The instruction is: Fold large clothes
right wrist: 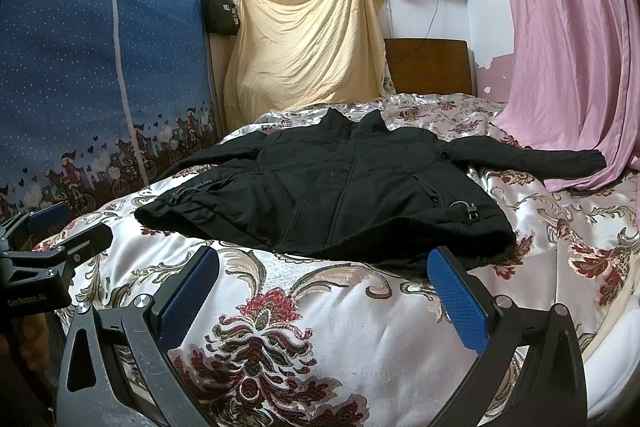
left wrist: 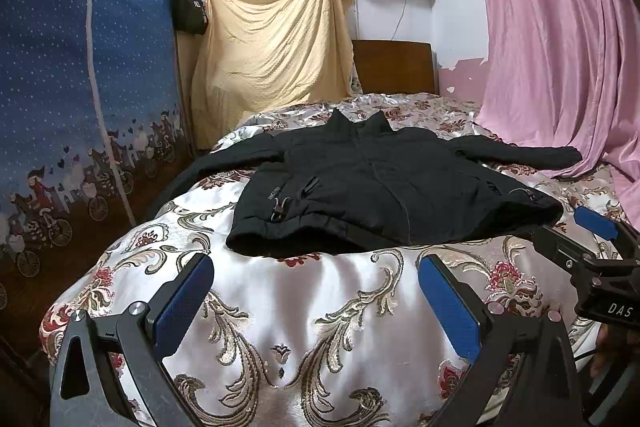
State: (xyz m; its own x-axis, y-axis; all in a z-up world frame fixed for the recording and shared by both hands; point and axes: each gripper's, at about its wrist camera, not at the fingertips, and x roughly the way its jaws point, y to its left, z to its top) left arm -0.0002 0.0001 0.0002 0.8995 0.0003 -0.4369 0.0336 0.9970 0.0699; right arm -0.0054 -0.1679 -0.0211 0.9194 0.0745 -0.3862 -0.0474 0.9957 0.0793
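A black zip-up jacket (left wrist: 372,183) lies face up and spread out on the bed, collar towards the headboard, hem towards me, both sleeves stretched out sideways. It also shows in the right wrist view (right wrist: 344,187). My left gripper (left wrist: 316,263) is open and empty, hovering over the bedspread just short of the hem. My right gripper (right wrist: 324,259) is open and empty, also just short of the hem, its right fingertip close to the hem's right corner. Each gripper shows at the edge of the other's view.
The bed has a shiny floral bedspread (left wrist: 304,307). A blue fabric wardrobe (left wrist: 80,87) stands on the left, a pink curtain (left wrist: 560,47) hangs on the right and drapes onto the bed. A yellow cloth (left wrist: 272,39) and wooden headboard (left wrist: 394,67) stand behind.
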